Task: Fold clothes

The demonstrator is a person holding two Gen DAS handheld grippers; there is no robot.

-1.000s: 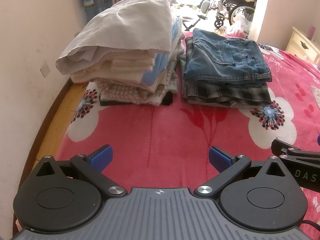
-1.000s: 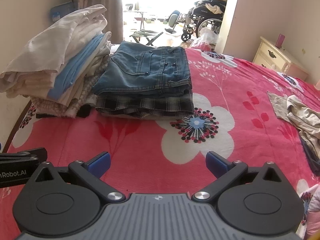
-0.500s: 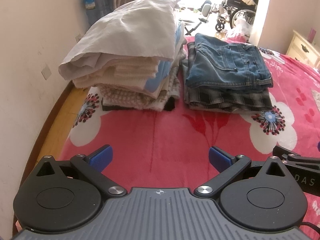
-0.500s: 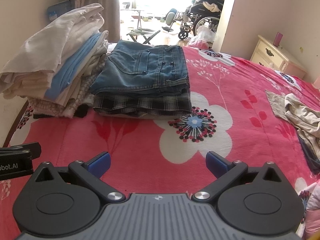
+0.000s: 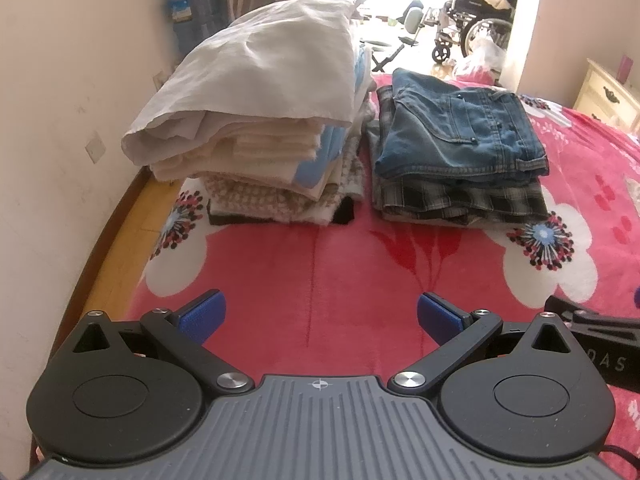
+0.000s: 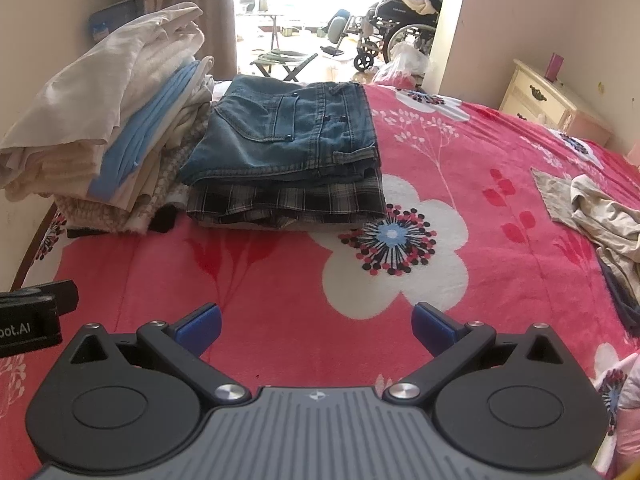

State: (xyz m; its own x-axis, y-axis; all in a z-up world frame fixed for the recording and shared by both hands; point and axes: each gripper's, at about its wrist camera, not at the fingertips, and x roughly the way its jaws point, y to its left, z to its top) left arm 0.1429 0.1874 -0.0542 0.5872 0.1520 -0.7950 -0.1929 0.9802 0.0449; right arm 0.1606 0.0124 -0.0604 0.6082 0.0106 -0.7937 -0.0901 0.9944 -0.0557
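Ahead of the left claw (image 5: 319,316), spread wide and empty, sits a stack of pale folded clothes (image 5: 256,120). Ahead of the right claw (image 6: 316,326), equally wide, folded jeans (image 6: 288,136) top a plaid garment (image 6: 288,200); unfolded beige clothes (image 6: 600,216) lie far right on the bed (image 6: 460,280).

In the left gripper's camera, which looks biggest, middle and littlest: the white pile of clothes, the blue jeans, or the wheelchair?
1. white pile of clothes: biggest.
2. blue jeans: middle.
3. wheelchair: littlest here, but it stands far back, beyond the bed, so its true size is unsure.

"bot.AI" on left gripper (image 6: 28,326)
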